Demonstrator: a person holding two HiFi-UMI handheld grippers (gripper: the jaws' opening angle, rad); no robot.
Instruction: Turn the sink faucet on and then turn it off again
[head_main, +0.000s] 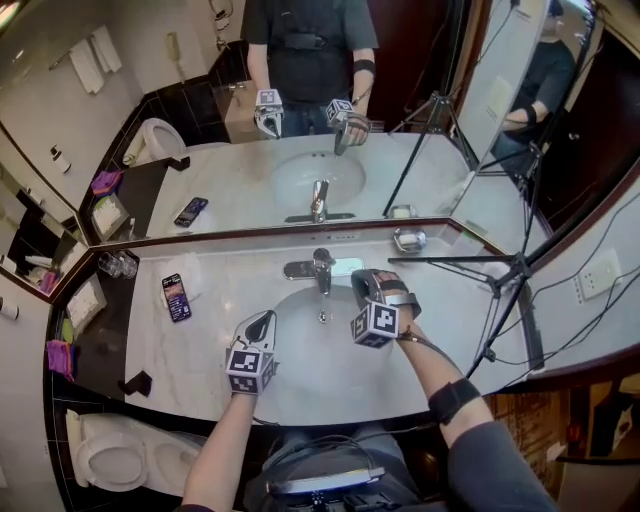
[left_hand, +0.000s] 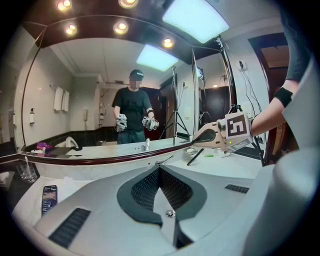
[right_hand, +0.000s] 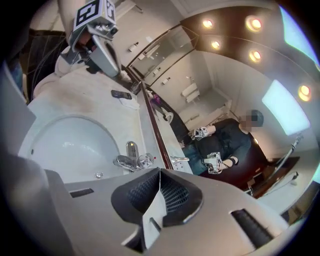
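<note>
**Bathroom vanity: both grippers clenched on nothing, faucet untouched**

White marble tabletop (head_main: 200, 365) runs under a wide wall mirror (head_main: 250, 170), w/ a chrome single-lever sink faucet (head_main: 322, 268) at the back centre of the oval white basin (head_main: 300, 352). Can't tell if water is running.

L gripper (head_main: 263, 320) hangs over the basin, in front of the faucet and to its left, well apart from it. Its fingers (left_hand: 145, 189) are pressed together, nothing btwn them.

R gripper (head_main: 362, 277) is near the faucet, just to its right, tips pointing toward the mirror. Its own view shows the faucet beyond the tips, not touched. Its fingers (right_hand: 176, 196) are also clenched tight, empty.

Left of the faucet, a dark smartphone w/ a lit screen (head_main: 176, 297) lies flat on the tabletop. Right of the faucet, a small metal soap dish (head_main: 408, 239) sits against the mirror, and a black tripod (head_main: 510, 285) stands further right. Mirror shows the person holding both grippers.
</note>
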